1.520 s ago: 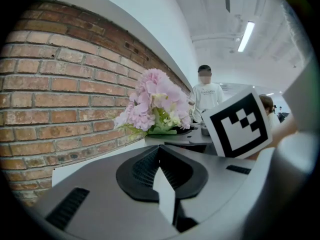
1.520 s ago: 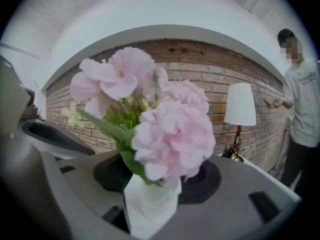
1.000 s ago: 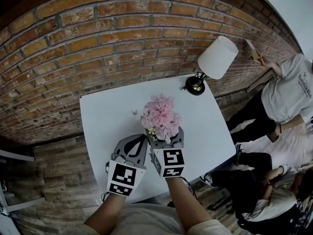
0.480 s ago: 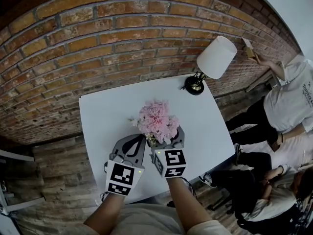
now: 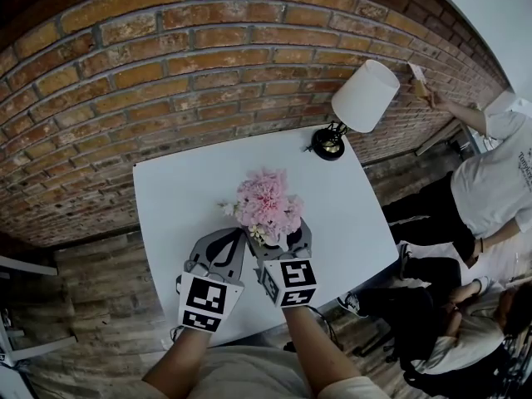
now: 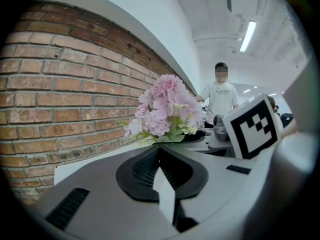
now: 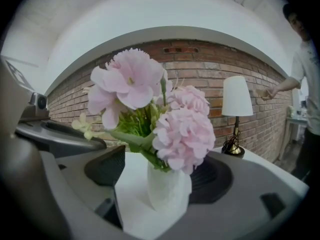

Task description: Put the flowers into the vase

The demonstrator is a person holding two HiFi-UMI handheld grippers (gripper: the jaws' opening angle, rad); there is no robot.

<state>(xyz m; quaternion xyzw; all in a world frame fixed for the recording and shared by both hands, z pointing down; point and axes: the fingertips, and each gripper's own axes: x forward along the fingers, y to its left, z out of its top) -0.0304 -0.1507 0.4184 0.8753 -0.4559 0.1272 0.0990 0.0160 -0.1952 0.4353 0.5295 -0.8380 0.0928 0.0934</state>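
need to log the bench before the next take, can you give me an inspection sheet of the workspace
surface: white rectangular table
job's things: pink flower bunch upright in small white vase
clutter: white-shaded table lamp at far corner
grippers: left gripper fingers shut, empty; right gripper fingers have just been opening, apart round the vase
cables: nothing seen
surroundings: red brick wall behind; people standing at right

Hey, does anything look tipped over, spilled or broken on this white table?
Nothing stands out. The white vase stands upright on the table with the pink flowers in it, no spill shows around it, and the lamp stands upright at the far corner.
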